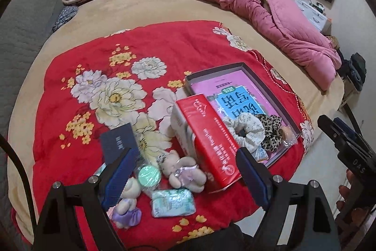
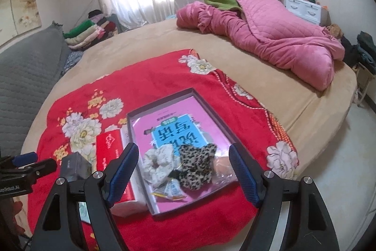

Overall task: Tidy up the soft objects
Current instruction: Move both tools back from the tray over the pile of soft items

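Both grippers hang over the bed with their fingers spread wide and nothing between them. The left gripper (image 1: 185,171) sits above a little pile on the red floral blanket (image 1: 77,124): a small beige plush bear (image 1: 182,171) lying on its side, a mint-green round tin (image 1: 149,177) just beside it, a soft pack of tissues (image 1: 173,202) nearer the camera, and a second plush in a purple outfit (image 1: 127,206) partly behind the left finger. A dark blue card box (image 1: 118,145) stands tilted behind them.

The right gripper (image 2: 182,174) hovers over a shallow dark tray (image 2: 212,109) lined with a pink printed sheet. In the tray's near end sit a cream scrunchie (image 2: 156,162) and a leopard-print scrunchie (image 2: 196,165), touching each other, with a few small wrapped packets (image 2: 172,191) in front. A red and white carton (image 2: 110,152) lies right against the tray's left wall. A pink quilt (image 2: 270,37) is bunched up well apart, at the far side of the bed.
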The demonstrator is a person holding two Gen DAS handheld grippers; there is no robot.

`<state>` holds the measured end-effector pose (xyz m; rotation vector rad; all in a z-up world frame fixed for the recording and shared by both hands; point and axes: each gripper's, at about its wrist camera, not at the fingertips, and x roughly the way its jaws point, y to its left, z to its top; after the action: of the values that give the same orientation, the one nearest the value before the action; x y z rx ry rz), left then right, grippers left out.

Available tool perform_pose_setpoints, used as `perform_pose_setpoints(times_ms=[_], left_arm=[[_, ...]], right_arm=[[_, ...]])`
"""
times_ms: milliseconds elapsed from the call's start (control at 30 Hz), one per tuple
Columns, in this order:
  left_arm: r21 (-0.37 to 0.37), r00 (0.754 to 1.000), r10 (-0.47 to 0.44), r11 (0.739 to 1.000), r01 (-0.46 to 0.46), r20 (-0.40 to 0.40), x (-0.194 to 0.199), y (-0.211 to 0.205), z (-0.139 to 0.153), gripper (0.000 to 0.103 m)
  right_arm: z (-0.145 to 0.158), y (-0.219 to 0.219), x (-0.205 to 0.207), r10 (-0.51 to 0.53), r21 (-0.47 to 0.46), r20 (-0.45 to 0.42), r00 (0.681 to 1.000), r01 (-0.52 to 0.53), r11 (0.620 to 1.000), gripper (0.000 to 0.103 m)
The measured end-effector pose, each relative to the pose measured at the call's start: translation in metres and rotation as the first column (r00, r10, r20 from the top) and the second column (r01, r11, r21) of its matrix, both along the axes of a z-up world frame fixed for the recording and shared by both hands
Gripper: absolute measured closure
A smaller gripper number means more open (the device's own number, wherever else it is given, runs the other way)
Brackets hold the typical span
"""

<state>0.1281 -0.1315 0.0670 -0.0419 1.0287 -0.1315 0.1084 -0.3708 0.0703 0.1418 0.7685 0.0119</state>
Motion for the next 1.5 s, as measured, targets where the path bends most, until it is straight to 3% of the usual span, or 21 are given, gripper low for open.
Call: perform_pose_setpoints(times_ms=[233, 933, 1500], left_arm=[[0.027, 0.999, 0.038, 0.999, -0.038, 0.010, -0.016, 0.028, 0.002, 0.016], [-0.041, 0.973, 0.231, 0.972, -0.230, 0.028, -0.037, 0.147, 0.010, 0.016], [-0.077, 0.961, 0.273, 0.958, -0.276, -0.048, -0.049, 0.189, -0.023, 0.016]], right_arm=[[0.005, 0.028, -0.002, 0.051, -0.008, 0.008, 0.999, -0.051, 0.999, 0.023], [0.017, 0.114, -0.011, 0.259, -0.058, 0.034, 0.965, -0.256, 0.965, 0.023], [0.000, 0.165, -0.020, 0.414, -0.098, -0.004, 0.910, -0.412, 0.906, 0.023]])
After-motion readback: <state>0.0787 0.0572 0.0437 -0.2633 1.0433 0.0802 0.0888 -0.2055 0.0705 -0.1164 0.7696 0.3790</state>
